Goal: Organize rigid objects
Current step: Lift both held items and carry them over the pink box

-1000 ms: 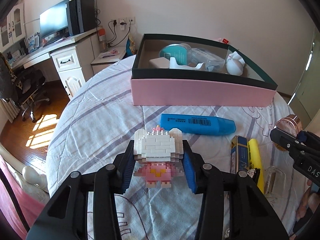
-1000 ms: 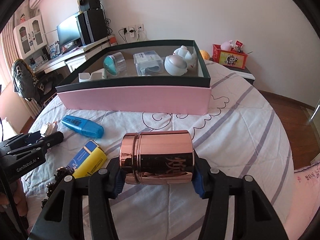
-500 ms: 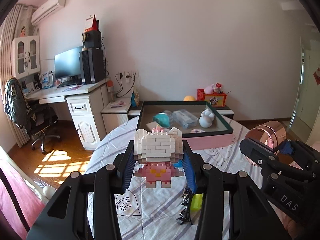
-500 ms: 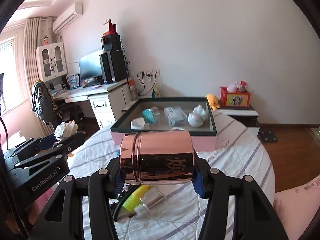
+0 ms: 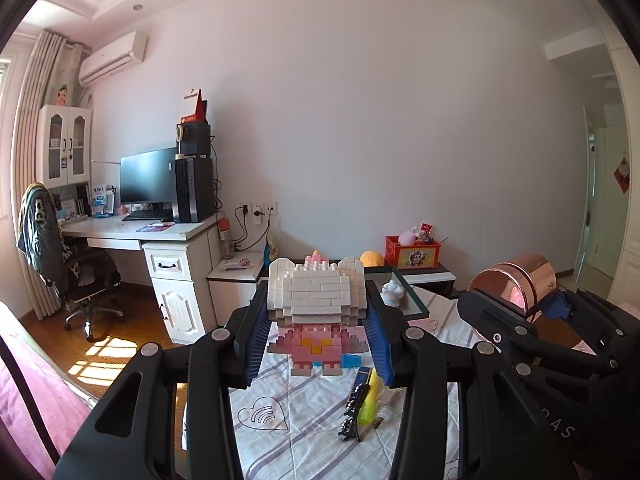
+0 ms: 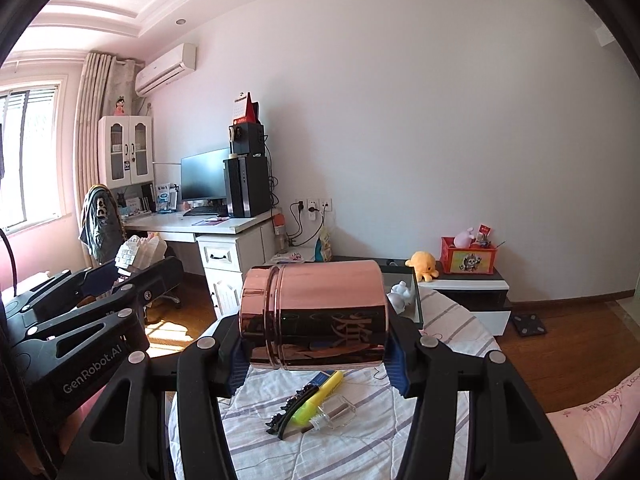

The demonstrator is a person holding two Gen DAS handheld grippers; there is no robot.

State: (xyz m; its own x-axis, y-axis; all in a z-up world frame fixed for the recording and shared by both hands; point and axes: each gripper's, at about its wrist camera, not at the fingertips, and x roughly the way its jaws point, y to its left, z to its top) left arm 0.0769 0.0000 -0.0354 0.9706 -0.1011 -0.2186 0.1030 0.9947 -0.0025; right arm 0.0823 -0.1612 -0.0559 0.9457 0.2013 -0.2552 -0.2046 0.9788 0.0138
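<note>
Left tool [image 5: 318, 334]: clamped on brick-built figure [image 5: 316, 304], raised above the quilted tabletop [image 5: 280, 432]; right tool [image 6: 316, 346]: clamped endwise on copper canister [image 6: 314, 314], likewise aloft. Step in hand, by judgement: carrying both toward the green-rimmed box [image 6: 416, 304] beyond. Next move calls for lowering each inside, clear of the white pieces already there.

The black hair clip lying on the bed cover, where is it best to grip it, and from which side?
Probably come from above and close across the narrow middle of the black hair clip. It lies flat, long and thin, beside the yellow marker.
</note>
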